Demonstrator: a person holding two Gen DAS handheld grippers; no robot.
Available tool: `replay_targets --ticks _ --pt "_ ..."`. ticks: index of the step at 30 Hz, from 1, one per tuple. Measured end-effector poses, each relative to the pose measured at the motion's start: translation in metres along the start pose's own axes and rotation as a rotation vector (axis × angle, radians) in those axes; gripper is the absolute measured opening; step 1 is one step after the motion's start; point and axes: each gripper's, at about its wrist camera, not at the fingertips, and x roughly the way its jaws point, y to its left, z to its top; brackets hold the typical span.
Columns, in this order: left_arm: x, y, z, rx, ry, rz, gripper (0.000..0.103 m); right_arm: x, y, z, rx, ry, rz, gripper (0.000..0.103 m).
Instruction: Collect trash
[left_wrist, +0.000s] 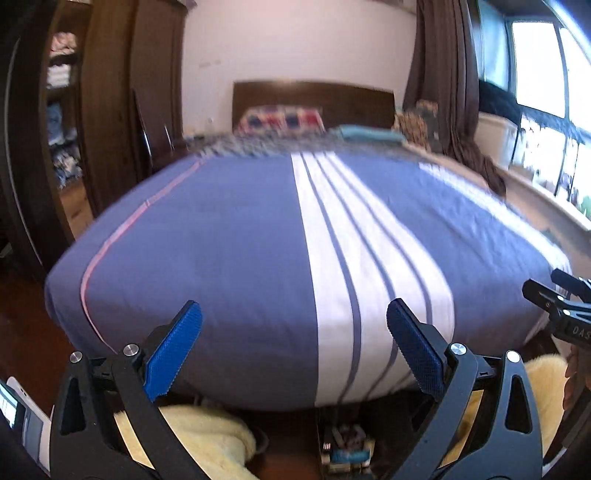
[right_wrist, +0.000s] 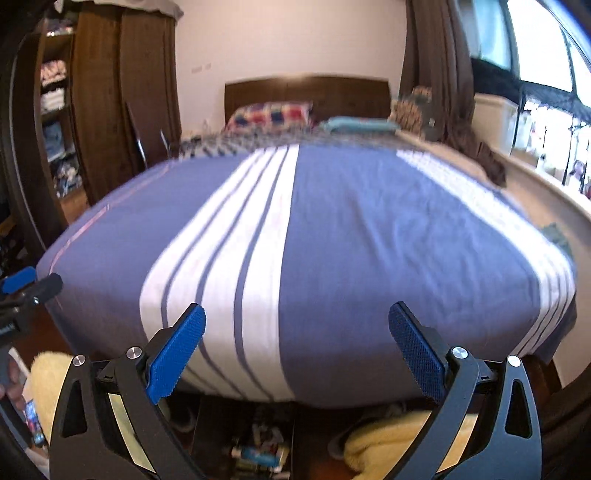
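Your left gripper (left_wrist: 293, 314) stands with its blue pads spread wide and nothing between them, and your right gripper (right_wrist: 297, 315) is the same: wide apart, empty. Both look over the foot of the bed from just short of it, side by side; the right one's black frame shows at the right edge of the left wrist view. Low down, under the foot of the bed, a fluffy yellow blanket (left_wrist: 207, 439) lies on the floor on either side of a dark gap, and in that gap sits a small blurred clutter (right_wrist: 258, 458) of pale and blue bits that may be the trash; it is too smeared to name. Just beyond your pads the blue bedspread (left_wrist: 221, 258) with its broad white stripes covers the mattress, smooth and with nothing lying on it. Further up the bed a patterned pillow (left_wrist: 280, 120) and a folded teal cloth (left_wrist: 369, 133) rest against the dark wooden headboard (right_wrist: 306, 94). To the left stands a brown wardrobe (right_wrist: 122, 92) with shelves of folded laundry; to the right, brown curtains (left_wrist: 439, 74) hang beside a bright window (left_wrist: 539, 62).
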Motion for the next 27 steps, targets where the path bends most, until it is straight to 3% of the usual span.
replay_targets --ticks 10,17,27 --pt "-0.053 -0.003 0.034 0.026 -0.182 0.019 0.095 -0.045 -0.008 0.034 0.027 -0.156 -0.039 0.1" --pt "-0.074 -0.008 0.034 0.018 -0.225 0.0 0.095 -0.082 -0.002 0.035 0.015 -0.261 -0.103 0.1" --pt "-0.086 -0.012 0.03 0.039 -0.247 -0.014 0.095 -0.097 0.01 0.034 -0.017 -0.288 -0.106 0.1"
